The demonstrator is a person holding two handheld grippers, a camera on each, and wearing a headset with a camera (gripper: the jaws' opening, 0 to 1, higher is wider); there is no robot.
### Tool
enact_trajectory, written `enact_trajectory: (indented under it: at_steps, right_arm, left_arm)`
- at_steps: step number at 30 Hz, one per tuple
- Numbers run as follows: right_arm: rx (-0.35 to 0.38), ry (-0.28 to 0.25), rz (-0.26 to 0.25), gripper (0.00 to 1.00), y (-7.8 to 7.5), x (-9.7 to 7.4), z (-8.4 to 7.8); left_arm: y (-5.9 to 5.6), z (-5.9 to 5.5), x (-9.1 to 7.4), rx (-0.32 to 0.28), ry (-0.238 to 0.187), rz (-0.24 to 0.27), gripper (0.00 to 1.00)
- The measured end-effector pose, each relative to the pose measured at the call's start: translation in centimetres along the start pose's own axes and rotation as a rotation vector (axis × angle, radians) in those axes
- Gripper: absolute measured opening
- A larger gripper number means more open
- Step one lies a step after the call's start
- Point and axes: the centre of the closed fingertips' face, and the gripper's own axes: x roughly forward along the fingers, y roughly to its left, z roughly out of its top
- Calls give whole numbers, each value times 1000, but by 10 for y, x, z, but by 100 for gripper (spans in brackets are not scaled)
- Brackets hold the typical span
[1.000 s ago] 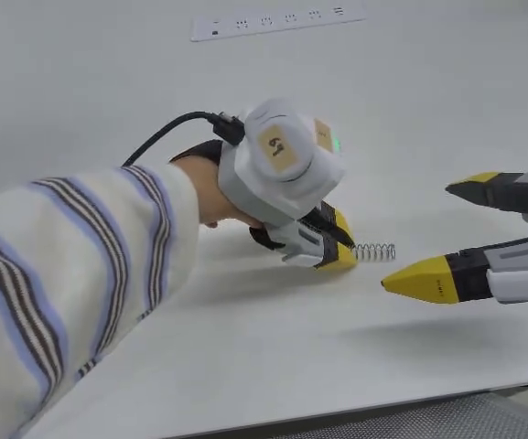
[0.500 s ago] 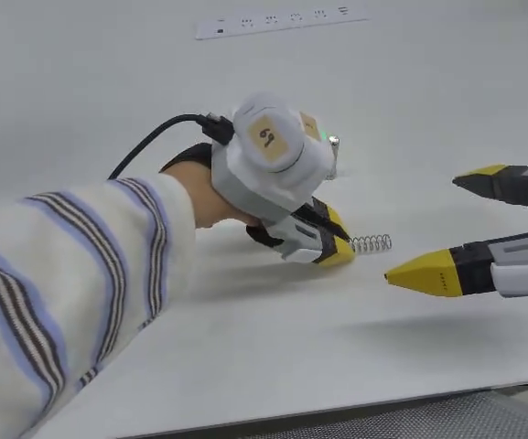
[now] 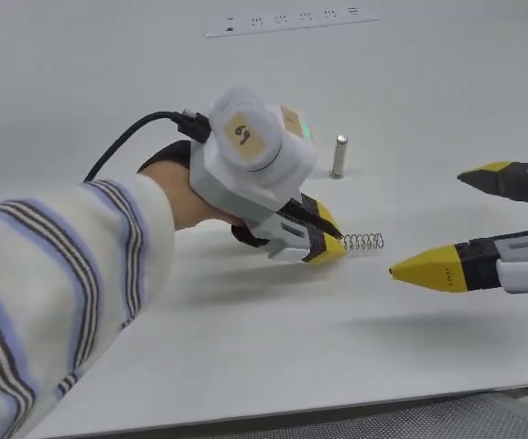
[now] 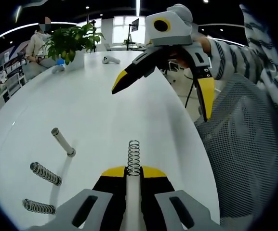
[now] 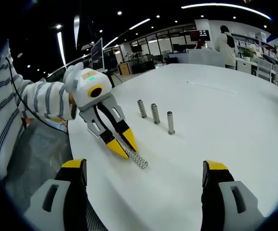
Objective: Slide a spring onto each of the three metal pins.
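Note:
My left gripper (image 3: 335, 247) lies low on the white table, shut on one end of a steel spring (image 3: 362, 241) that sticks out flat to the right. From the left gripper view the spring (image 4: 134, 155) juts from between the closed yellow tips (image 4: 134, 171). A bare metal pin (image 3: 339, 156) stands upright behind it. In that same view the bare pin (image 4: 61, 141) is at left, with two pins wearing springs (image 4: 46, 173) (image 4: 38, 207) beyond. My right gripper (image 3: 433, 224) hovers open to the right of the spring, empty. From it I see the spring (image 5: 138, 158), the bare pin (image 5: 170, 122) and the left gripper (image 5: 124, 147).
A white power strip (image 3: 291, 18) lies along the table's far side. The near table edge (image 3: 337, 407) runs below the grippers, with a mesh chair beneath. A black cable (image 3: 126, 142) trails from the left gripper. A potted plant (image 4: 73, 43) stands at the table's far end.
My left gripper has shifted a little left with the spring still held, uncovering the bare pin behind it. The right gripper has hardly moved. The head camera has drifted slightly.

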Motion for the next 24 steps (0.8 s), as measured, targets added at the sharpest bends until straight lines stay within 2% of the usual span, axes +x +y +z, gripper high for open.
enact_trajectory:
  at_steps: [3, 9, 14, 17, 24]
  right_arm:
    - [-5, -4, 2, 98, 0, 0, 2]
    - [-9, -4, 8, 98, -1, 2, 3]
    - [-12, -12, 19, 97, -2, 3, 5]
    - [-8, -19, 29, 97, -2, 4, 7]
    - [-25, -49, 58, 95, -1, 3, 18]
  left_arm:
    - [1, 1, -3, 12, 1, 11, 2]
    - [1, 6, -14, 3, -28, 28, 2]
    - [-6, 9, -25, -4, -49, 33, 2]
    - [-11, 12, -29, -12, -69, 20, 2]
    - [-12, 10, -36, -14, -59, 23, 2]
